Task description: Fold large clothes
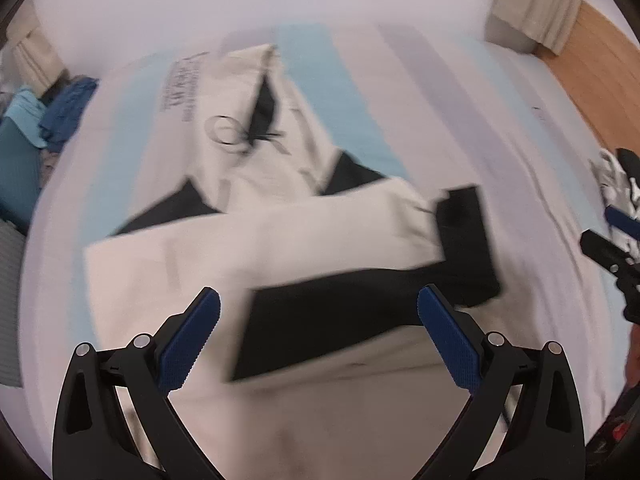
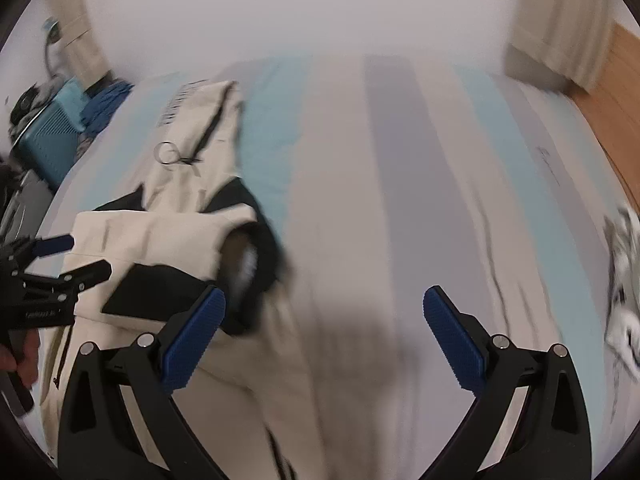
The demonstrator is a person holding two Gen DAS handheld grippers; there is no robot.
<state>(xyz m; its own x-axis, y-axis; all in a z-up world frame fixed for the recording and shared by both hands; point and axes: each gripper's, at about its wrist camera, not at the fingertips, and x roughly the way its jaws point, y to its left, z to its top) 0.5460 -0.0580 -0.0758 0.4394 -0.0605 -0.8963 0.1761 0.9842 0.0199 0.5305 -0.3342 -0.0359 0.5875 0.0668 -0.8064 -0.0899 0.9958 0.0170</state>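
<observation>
A large cream garment point(image 1: 248, 236) with black panels and black lettering lies spread on the striped bed sheet point(image 1: 420, 92). One cream sleeve with a black cuff point(image 1: 464, 216) is folded across its body. My left gripper point(image 1: 319, 304) hangs open above the garment's lower part, nothing between its blue pads. In the right wrist view the same garment point(image 2: 168, 240) lies at the left, and my right gripper point(image 2: 325, 304) stands open over bare sheet beside the black cuff point(image 2: 256, 264). Both views are motion blurred.
The bed sheet point(image 2: 400, 160) has pale blue, white and grey stripes. Blue clothes point(image 1: 68, 112) are heaped at the far left. A black-and-white patterned cloth point(image 2: 624, 280) lies at the right edge. Wooden floor point(image 1: 592, 80) and a curtain point(image 1: 540, 4) sit beyond the bed's right side.
</observation>
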